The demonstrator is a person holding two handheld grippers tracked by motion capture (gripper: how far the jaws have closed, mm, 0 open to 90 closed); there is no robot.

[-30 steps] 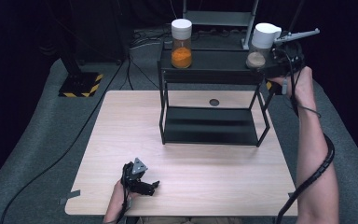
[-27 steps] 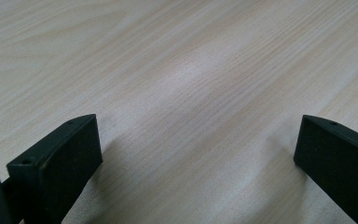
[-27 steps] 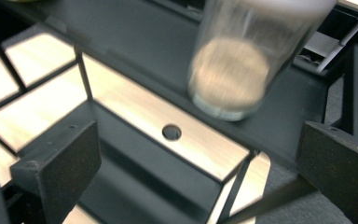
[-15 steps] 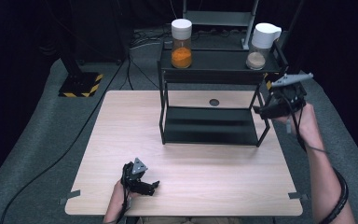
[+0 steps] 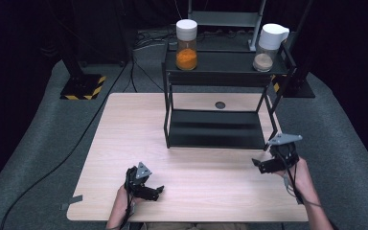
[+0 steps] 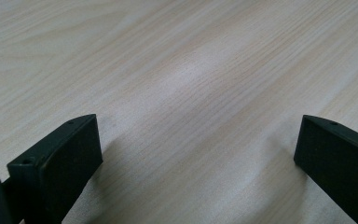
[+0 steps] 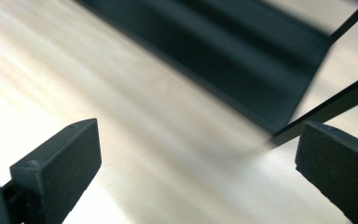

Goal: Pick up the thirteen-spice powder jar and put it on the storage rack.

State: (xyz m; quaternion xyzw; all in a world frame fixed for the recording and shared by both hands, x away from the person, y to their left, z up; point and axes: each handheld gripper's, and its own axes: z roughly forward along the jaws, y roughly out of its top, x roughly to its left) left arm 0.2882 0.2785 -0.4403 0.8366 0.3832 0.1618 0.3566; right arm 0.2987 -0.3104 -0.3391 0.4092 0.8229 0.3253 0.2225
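Both hand-held grippers wide open and empty, low over the desk.

Left hand-held gripper sits at the desk's near edge, left of centre, jaws spread wide over bare wood, nothing between them. Right hand-held gripper is near the right edge, just in front of the rack's right front leg, jaws equally wide, empty; its view is blurred, showing the rack's bottom shelf and a leg ahead. Rack is black, two-tier, standing at the back half of the desk. On its top shelf: orange jar at left, beige jar at right, both white-lidded, upright, well apart. Small dark disc on the desk behind the rack.
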